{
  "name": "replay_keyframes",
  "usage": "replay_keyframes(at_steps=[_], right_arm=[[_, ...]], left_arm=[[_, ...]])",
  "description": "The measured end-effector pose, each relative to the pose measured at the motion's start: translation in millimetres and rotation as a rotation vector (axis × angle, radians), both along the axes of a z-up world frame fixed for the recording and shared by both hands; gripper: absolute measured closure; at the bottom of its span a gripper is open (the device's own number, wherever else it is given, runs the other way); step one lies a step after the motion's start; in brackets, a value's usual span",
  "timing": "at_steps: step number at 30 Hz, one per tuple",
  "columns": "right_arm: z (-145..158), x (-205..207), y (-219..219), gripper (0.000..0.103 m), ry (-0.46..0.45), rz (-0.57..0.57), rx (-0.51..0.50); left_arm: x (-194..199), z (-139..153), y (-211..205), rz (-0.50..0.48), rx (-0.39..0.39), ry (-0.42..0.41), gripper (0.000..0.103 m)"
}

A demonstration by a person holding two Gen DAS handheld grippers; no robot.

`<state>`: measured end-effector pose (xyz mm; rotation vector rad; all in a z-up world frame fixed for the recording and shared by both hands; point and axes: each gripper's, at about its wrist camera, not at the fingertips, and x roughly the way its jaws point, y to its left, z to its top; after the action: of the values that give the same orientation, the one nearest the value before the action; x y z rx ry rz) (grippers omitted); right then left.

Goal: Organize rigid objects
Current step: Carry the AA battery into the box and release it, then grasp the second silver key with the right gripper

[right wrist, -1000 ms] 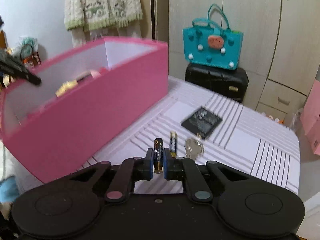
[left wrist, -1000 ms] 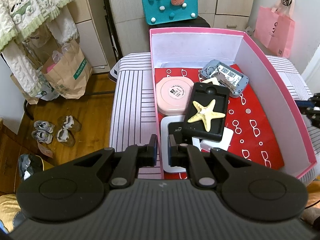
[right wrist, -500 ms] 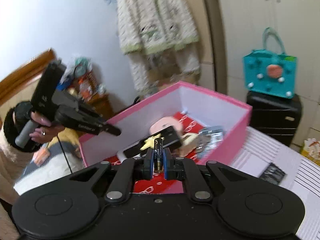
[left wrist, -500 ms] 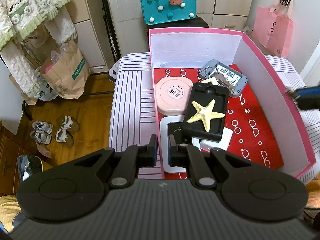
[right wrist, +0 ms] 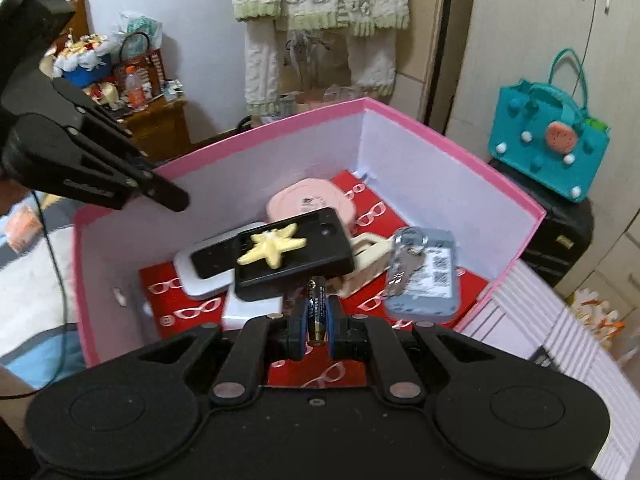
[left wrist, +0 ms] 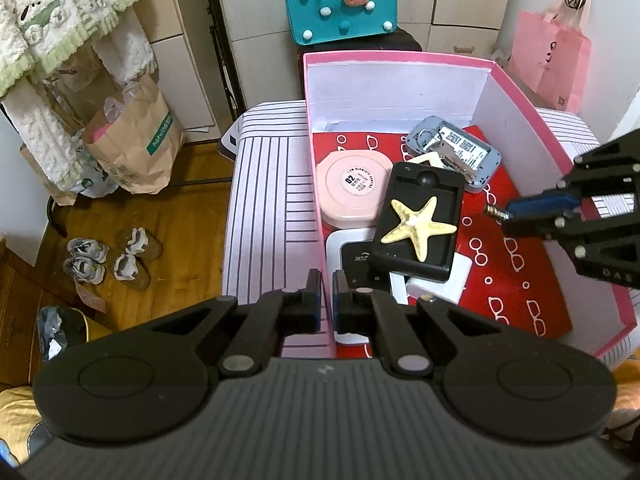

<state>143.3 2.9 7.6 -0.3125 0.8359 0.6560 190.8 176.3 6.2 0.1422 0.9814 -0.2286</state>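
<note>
Pink box [left wrist: 516,92] holds a starfish [right wrist: 272,249]; right tongs [right wrist: 314,322] clench a battery [right wrist: 316,308], left tongs [left wrist: 326,302] grip its wall.

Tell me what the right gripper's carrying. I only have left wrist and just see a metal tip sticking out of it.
Observer: A battery, clamped lengthwise between the pads of the right gripper.
Operator: Where's it pointing?
Observer: Right wrist looks down into the box; the battery's tip lines up with the near edge of the black case.
Operator: What's the cream bit under that case?
Observer: A flat cream piece with a loop at one end, lying between the black case and the grey device.
</note>
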Motion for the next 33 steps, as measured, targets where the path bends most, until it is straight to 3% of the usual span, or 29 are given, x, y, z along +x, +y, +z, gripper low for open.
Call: replay_keyframes(at_steps=[4,9,13,19,25,29,33], right_arm=[[4.1,-3.2,-8.2,0.091,-0.005,-0.010,0.037],[18.0,-1.9,-56.8,0.087,0.101,-0.075,0.297],[26.7,-17.0,-101.1,0.086,0.066,-0.174,0.386],[13.0,-26.0,-150.7,0.079,0.003,-0.350,0.319],[-25.3,-17.3,-179.7,0.071,0.001,-0.482,0.206],[-45.5,-6.2,-195.7,0.071,0.006,-0.528,0.156],[-57.6,1.1,-200.1,0.071,0.041,-0.511,0.192]], left_arm=[[0.3,-0.7,-0.3,0.010,0.002,-0.001,0.099],[-1.2,-3.2,0.4,0.022,-0.009,0.003,0.098],[0.0,-4.4,2.5,0.035,-0.024,0.011,0.098],[-2.5,-3.0,3.3,0.050,-0.037,-0.007,0.099],[-1.4,-1.7,2.5,0.065,-0.044,-0.009,0.099],[-1.9,-1.6,2.9,0.072,-0.048,-0.008,0.099],[-1.8,-1.5,3.0,0.074,-0.047,-0.008,0.099]])
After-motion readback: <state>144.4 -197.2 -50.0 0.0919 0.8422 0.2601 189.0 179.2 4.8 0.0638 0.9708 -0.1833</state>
